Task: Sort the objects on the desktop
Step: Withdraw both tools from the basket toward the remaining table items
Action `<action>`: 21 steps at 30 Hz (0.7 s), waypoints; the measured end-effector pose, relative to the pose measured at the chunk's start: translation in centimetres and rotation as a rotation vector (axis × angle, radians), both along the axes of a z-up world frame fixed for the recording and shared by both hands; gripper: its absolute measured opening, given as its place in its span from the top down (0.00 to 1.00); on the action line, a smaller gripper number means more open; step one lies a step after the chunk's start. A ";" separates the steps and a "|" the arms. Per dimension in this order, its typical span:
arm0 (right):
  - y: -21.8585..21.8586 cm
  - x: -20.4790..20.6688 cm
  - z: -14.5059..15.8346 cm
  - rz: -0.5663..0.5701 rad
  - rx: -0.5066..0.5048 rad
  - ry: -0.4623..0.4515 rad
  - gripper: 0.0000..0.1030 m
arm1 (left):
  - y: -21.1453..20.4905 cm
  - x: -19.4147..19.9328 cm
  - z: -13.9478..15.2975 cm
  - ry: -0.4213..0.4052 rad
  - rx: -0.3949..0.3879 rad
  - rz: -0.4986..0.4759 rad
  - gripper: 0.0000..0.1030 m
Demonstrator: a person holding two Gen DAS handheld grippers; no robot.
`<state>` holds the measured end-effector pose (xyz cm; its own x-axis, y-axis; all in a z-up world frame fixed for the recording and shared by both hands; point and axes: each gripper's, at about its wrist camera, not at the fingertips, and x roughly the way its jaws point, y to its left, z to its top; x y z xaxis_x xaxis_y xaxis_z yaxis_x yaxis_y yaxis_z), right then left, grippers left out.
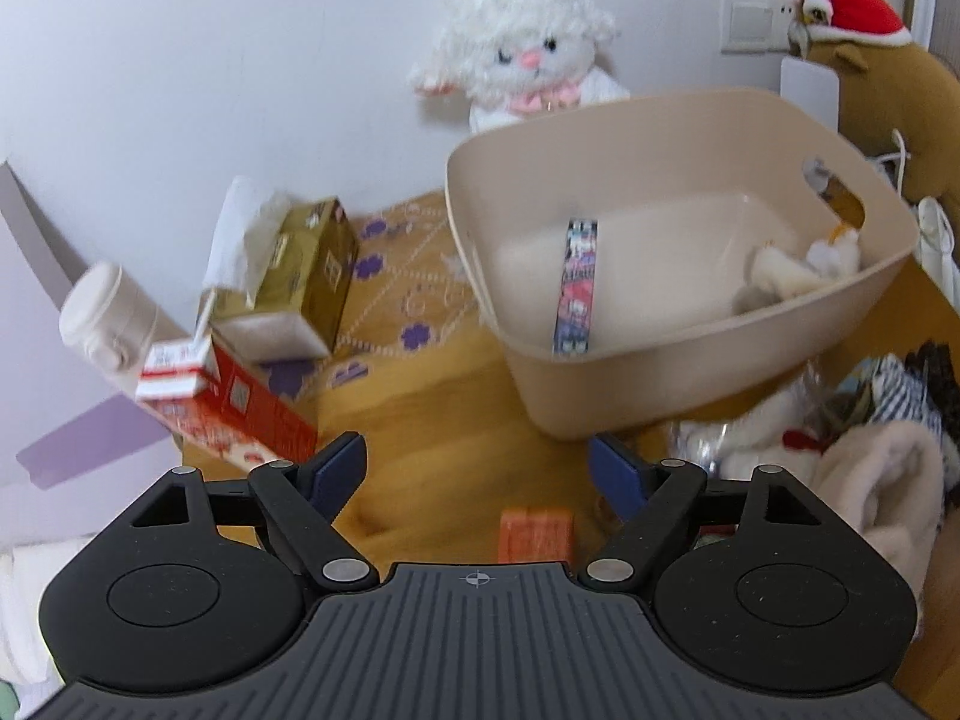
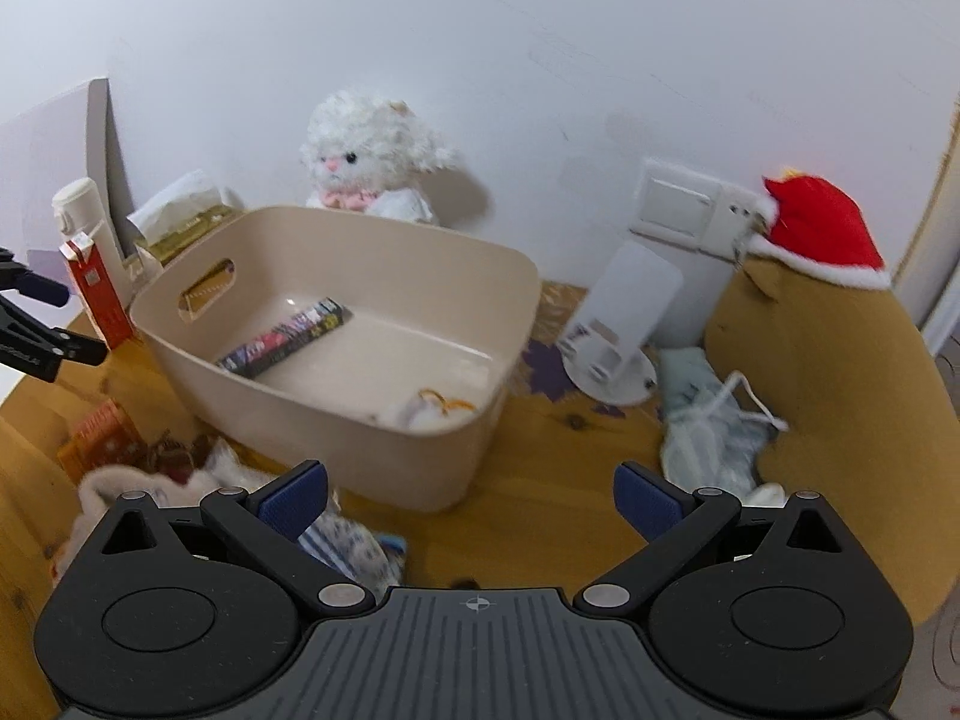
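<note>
A beige bin (image 1: 660, 114) stands on the wooden table ahead of both grippers. In it lie a long dark printed box (image 1: 576, 285) and a small white fluffy toy (image 1: 804, 267); the right wrist view shows the bin (image 2: 390, 234), the box (image 2: 288, 333) and the toy (image 2: 429, 408) too. My left gripper (image 1: 477, 462) is open and empty, above the table in front of the bin, with a small orange box (image 1: 536, 534) just beneath it. My right gripper (image 2: 471, 498) is open and empty near the bin's front corner. The left gripper (image 2: 81, 324) shows at that view's left edge.
Left of the bin stand a red carton (image 1: 240, 408), a gold tissue box (image 1: 306, 264) and a white bottle (image 1: 108, 318). A white lamb plush (image 2: 372, 150) sits behind it. A cloth pile (image 1: 870, 468) lies in front; a white stand (image 2: 618, 330), pale fabric (image 2: 714, 432) and a brown plush (image 2: 828, 360) sit right.
</note>
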<state>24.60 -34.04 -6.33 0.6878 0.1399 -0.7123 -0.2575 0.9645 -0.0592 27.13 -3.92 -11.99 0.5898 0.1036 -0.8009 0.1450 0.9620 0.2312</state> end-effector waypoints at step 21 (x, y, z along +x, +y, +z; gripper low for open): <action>-3.9 -5.2 -6.0 -0.043 -0.046 0.117 0.00 | 1.7 -1.4 -5.9 0.165 -0.016 0.087 0.20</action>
